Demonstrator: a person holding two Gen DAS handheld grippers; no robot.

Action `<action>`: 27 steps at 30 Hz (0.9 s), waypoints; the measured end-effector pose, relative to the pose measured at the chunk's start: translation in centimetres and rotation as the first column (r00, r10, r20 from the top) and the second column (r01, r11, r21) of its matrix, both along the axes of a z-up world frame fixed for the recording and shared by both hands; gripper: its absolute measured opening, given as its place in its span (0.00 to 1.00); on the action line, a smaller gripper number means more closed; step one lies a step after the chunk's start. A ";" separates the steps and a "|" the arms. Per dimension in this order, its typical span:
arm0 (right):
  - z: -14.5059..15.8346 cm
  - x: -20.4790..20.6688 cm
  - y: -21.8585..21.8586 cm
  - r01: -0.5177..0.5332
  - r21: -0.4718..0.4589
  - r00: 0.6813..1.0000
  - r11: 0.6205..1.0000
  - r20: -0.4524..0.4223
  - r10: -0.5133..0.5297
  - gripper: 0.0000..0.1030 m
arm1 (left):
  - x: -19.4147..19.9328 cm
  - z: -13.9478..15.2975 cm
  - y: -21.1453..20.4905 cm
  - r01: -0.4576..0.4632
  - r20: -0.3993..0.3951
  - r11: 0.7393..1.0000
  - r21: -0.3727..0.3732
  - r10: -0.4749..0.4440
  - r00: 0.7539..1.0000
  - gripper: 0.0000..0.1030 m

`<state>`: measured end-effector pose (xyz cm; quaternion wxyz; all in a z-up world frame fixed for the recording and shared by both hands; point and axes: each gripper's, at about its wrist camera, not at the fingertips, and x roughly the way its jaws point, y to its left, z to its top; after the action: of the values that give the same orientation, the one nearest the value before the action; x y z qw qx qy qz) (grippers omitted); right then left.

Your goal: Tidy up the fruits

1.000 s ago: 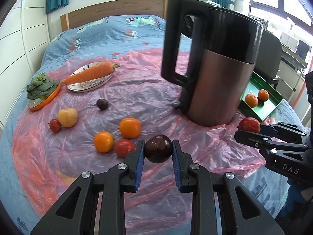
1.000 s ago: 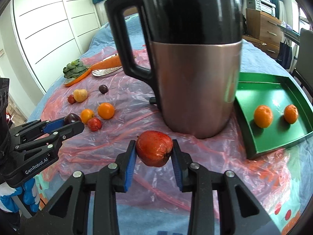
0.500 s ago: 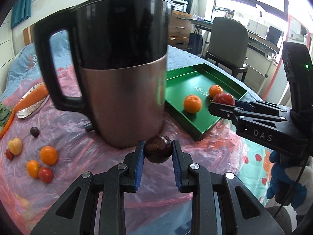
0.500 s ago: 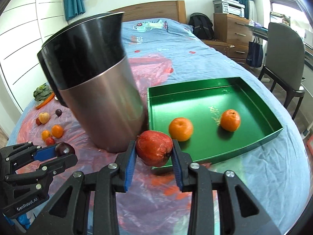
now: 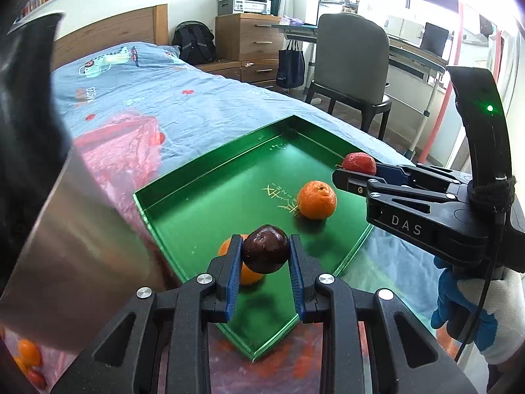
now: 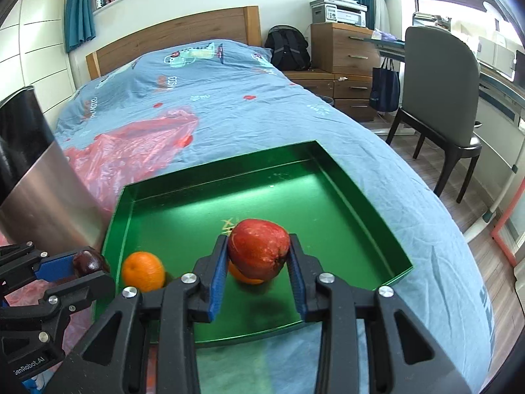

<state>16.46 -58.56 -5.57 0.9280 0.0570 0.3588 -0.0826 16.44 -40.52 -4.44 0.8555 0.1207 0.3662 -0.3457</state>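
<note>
Left wrist view: a dark plum (image 5: 265,249) is clamped between the blue pads of the left gripper (image 5: 265,256), held above the near corner of a green tray (image 5: 183,180) laid on a bed (image 5: 170,98). Two oranges (image 5: 316,199) are seen lying in the tray. A red apple (image 6: 259,249) is pinched by the right gripper (image 6: 259,259), narrowly parted around it, over the tray's middle. A steel kettle (image 6: 36,177) is stood just left of the tray on pink plastic sheet (image 6: 137,144).
</note>
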 end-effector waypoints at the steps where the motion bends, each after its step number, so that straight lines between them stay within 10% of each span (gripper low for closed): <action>1: -0.3 0.3 -0.9 0.011 -0.003 1.000 1.000 -0.006 -0.011 0.53 | 0.3 -0.4 -0.7 0.009 -0.001 1.000 0.007 -0.009 1.000 0.22; 23: -5.1 2.7 -4.3 0.037 -0.070 0.990 0.997 -0.134 -0.046 0.57 | 0.7 -5.7 -5.3 0.080 -0.042 0.990 0.114 -0.075 0.996 0.23; 27: -4.8 2.7 -4.1 0.042 -0.090 0.989 0.995 -0.139 -0.054 0.81 | 0.4 -5.0 -5.0 0.083 -0.035 0.991 0.102 -0.079 0.996 0.28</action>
<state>19.12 -62.63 -10.42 0.8996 0.0194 0.4183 -0.1243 16.80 -45.52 -9.45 0.8276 0.1740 0.3915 -0.3627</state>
